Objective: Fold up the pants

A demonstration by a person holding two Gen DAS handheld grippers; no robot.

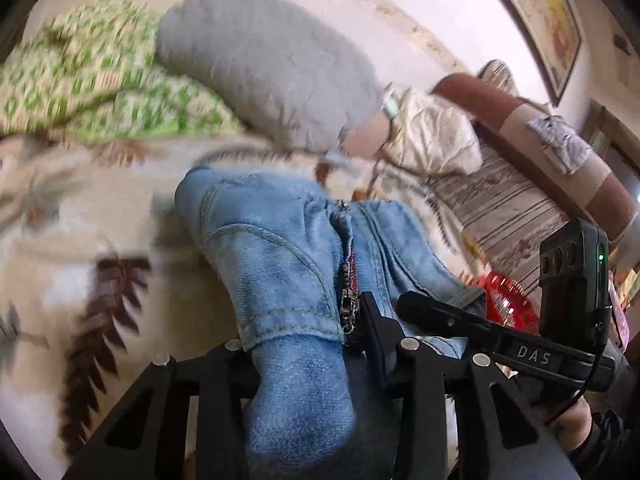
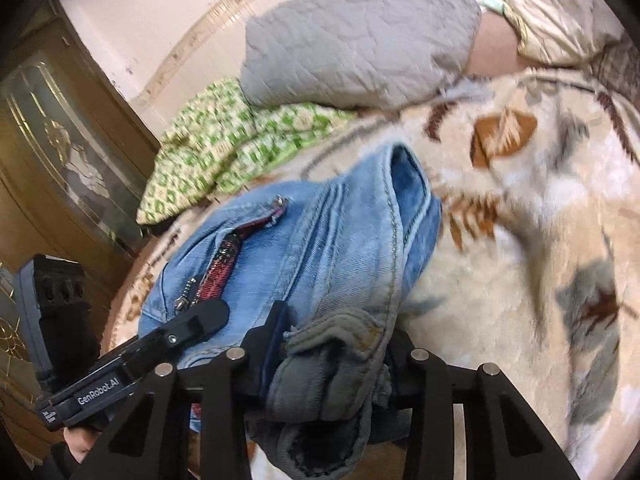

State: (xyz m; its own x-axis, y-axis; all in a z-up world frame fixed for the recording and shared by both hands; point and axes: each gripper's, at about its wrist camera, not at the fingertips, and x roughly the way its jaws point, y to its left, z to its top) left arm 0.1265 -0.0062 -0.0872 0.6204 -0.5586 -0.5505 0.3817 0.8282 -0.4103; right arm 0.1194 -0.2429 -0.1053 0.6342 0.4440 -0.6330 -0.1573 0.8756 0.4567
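Both grippers pinched the jeans, lifting begun

Left gripper [image 1: 320,344] and right gripper [image 2: 332,360] were each clamped on bunched denim of the pants [image 1: 280,248], which hung ahead over the blanket [image 2: 500,240]; next, spread them flat.

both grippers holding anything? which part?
Both hold the jeans. Left gripper clamps bunched denim beside the open zipper; right gripper clamps a grey-lined edge, likely the waistband.

Leaf-patterned bed blanket [image 2: 520,240] under jeans [image 2: 320,248], grey pillow [image 2: 360,44], green-checked cloth [image 2: 216,152]
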